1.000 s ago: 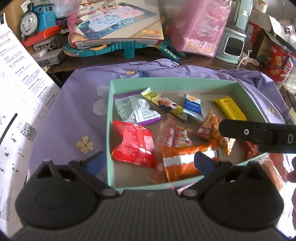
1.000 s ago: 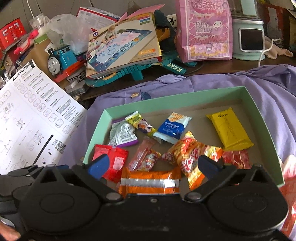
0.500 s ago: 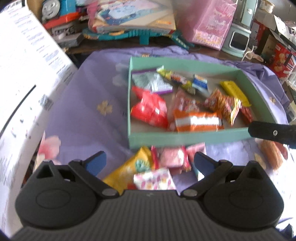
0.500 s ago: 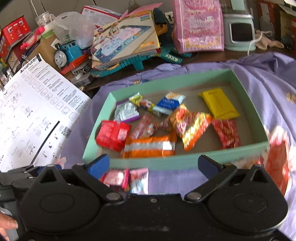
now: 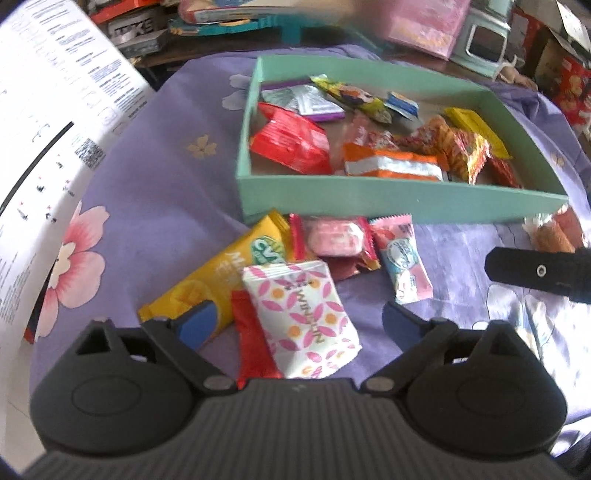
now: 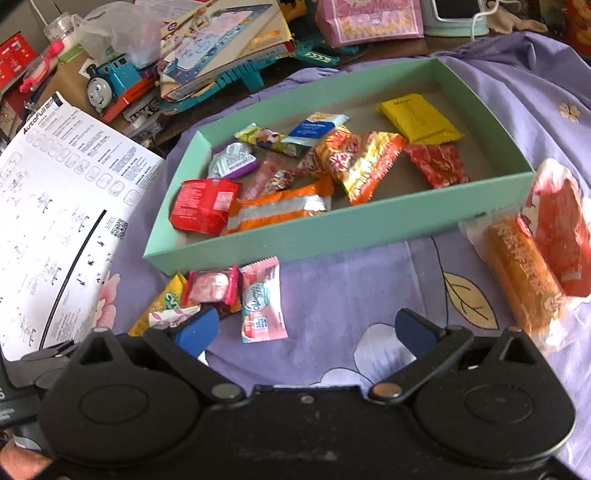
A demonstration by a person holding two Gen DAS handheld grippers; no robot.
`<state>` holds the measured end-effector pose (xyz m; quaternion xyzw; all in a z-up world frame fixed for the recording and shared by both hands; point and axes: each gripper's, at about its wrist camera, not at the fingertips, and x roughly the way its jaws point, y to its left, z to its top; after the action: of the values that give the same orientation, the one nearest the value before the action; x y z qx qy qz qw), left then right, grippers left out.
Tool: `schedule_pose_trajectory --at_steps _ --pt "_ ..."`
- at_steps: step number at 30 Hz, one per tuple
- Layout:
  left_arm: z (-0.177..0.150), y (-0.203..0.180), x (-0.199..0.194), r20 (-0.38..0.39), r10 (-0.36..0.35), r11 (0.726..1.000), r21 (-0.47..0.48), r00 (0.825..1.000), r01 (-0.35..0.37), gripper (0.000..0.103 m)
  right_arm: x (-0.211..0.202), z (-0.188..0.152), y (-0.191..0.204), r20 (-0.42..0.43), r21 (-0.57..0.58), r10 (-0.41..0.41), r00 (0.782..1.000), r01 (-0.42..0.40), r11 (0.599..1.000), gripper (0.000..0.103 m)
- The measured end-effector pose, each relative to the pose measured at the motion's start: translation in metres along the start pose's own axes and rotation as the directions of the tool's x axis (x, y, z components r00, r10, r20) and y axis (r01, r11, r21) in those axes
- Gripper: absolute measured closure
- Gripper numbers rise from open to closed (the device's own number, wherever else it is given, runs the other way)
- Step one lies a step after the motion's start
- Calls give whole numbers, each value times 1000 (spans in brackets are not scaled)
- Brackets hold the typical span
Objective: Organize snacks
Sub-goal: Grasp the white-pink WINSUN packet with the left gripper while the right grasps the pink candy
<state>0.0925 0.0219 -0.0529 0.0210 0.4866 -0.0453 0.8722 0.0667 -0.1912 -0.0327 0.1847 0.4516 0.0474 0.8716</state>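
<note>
Where blur spreads, box (image 5: 388,201) snacks seem indistinct.

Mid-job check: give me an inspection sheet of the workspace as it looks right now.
Surface: purple floral cloth.
Job's things: green box holding assorted snacks; loose snacks on the cloth before its near wall; two orange-red packs at its right.
Clutter: instruction sheet, toy train, pink bag.
Grippers: left gripper closing, white pack between its jaws; right gripper open, empty.
Cables: white cable.
Surroundings: crowded desk.
</note>
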Motion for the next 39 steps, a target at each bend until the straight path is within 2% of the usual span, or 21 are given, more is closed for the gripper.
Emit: schedule_pose_trajectory --at_steps 3,5,6,7,8,10,11,13,14,16,17,18,22,24,26,28,31,32,33,34,39 --pt "-1 -8 9 -26 -8 1000 13 1000 8 21 1 -3 -6 -4 14 -4 1000 4 1000 0" --pt "-4 -14 10 -10 6 999 40 1000 -5 25 2 -4 -10 -7 23 -7 1000 7 1000 0" --pt "-5 -16 10 -4 4 999 54 1000 -3 33 3 -4 -11 -9 28 -9 1000 10 1000 0" --pt "-6 -18 10 -1 -4 998 66 1000 4 47 4 -4 -12 -11 32 -12 1000 12 999 0" --pt "-5 -19 10 2 -16 997 73 1000 15 50 5 -5 -12 -14 32 -14 1000 14 999 0" --pt "-4 -18 9 0 -59 996 72 998 58 62 8 -5 -10 -22 22 -17 1000 17 1000 0" --pt "-4 -18 8 -1 -75 995 72 997 75 63 10 -5 -8 -25 14 -19 1000 19 1000 0" --pt "-4 -15 6 5 -93 993 73 996 92 71 14 -6 -3 -31 -11 -19 999 19 1000 4" --pt "-4 -12 5 6 -98 993 65 995 97 80 15 -6 0 -37 -21 -20 999 19 1000 10" --pt "-2 -2 4 0 -116 993 31 993 116 91 20 -5 7 -46 -41 -23 999 21 999 13" --pt "-1 4 4 -6 -126 992 17 992 126 93 23 -3 11 -46 -55 -24 999 22 998 17" --pt "-1 9 5 -10 -133 991 8 991 134 93 25 -2 14 -49 -67 -22 999 18 998 21" --pt "-4 22 5 -18 -155 988 -9 988 154 92 38 4 33 -59 -112 -19 998 12 994 27" --pt "-5 26 3 -14 -164 986 -13 986 163 91 48 9 43 -73 -130 -12 997 3 991 35" --pt "-5 29 3 -11 -162 987 -16 987 162 86 57 11 52 -83 -154 -16 996 3 988 39" --pt "-6 32 3 -8 -157 987 -21 988 157 72 66 12 58 -96 -167 -30 995 14 986 44" --pt "-6 34 4 -9 -151 988 -27 989 150 65 74 10 63 -89 -194 -55 995 37 980 46" --pt "-6 33 3 -9 -151 988 -28 988 151 65 74 9 65 -82 -215 -67 994 48 976 52" --pt "-6 33 3 -8 -156 987 -28 988 155 62 73 9 64 -74 -228 -80 994 61 972 69" --pt "-4 32 2 -8 -161 987 -29 987 161 59 72 10 62 -73 -227 -90 993 72 971 72" --pt "0 14 0 -8 -197 980 -2 980 197 52 59 11 31 -63 -156 -97 993 86 984 72"
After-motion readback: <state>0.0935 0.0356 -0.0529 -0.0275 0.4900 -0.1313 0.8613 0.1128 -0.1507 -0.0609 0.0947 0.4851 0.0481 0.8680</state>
